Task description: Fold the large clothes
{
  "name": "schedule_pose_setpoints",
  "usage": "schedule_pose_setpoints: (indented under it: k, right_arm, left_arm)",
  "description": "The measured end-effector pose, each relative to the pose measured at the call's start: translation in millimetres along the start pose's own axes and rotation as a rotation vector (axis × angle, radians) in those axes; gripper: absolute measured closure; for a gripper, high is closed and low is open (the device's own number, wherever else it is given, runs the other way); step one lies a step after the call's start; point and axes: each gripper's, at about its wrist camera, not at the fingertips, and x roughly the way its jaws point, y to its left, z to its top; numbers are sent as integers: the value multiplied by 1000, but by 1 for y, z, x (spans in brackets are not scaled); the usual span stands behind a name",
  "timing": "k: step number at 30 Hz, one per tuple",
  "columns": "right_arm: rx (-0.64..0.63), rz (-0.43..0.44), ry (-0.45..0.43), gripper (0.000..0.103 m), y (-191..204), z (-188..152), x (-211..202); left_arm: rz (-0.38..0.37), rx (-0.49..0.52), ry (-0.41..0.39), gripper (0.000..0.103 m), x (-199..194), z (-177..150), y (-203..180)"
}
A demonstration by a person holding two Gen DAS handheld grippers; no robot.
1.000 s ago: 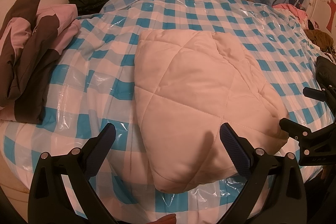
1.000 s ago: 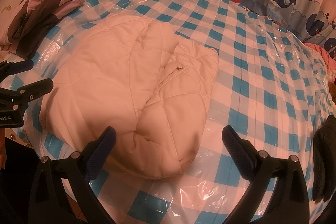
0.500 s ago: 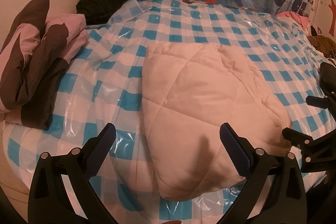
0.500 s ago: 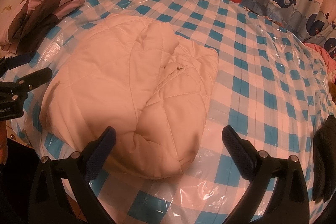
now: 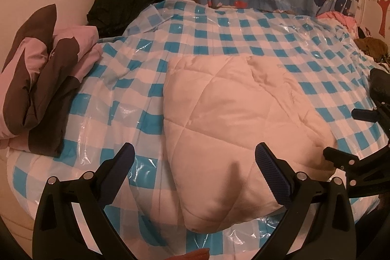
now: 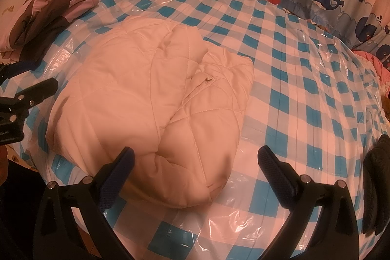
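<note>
Folded quilted jacket (image 5: 234,128) lies lengthwise (diagonally).

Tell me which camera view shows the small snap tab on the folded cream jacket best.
The right wrist view. It looks onto the cream jacket's layered side, where the snap tab lies in the open at a seam. The left wrist view shows only the smooth quilted panel of the jacket; the tab is out of sight there.

Folded cream quilted jacket (image 5: 234,123) on checkered sheet (image 5: 243,35)
</note>
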Motion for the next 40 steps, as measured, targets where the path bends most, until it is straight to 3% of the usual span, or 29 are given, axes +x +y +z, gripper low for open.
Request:
schedule_pose_setpoints:
  k: [11,22,24,28,31,40]
  right_arm:
    - [0,-1,0,6,0,0,0]
    - [1,0,0,6,1,0,0]
    - [2,0,0,6,1,-1,0]
    - [1,-1,0,6,1,-1,0]
    - [3,-1,0,6,1,-1,-1]
    - [1,-2,-1,6,1,-1,0]
  left_arm:
    - [41,6,-28,8,-9,0,-6]
    - [9,-17,-33,8,-12,0,-5]
    - [-4,-33,-94,8,-22,-2,-3]
    - [58,-10,-175,8,-36,-1,-8]
    - [87,3,-175,8,-35,-1,-11]
    - [40,-18,-138,8,-28,-2,-6]
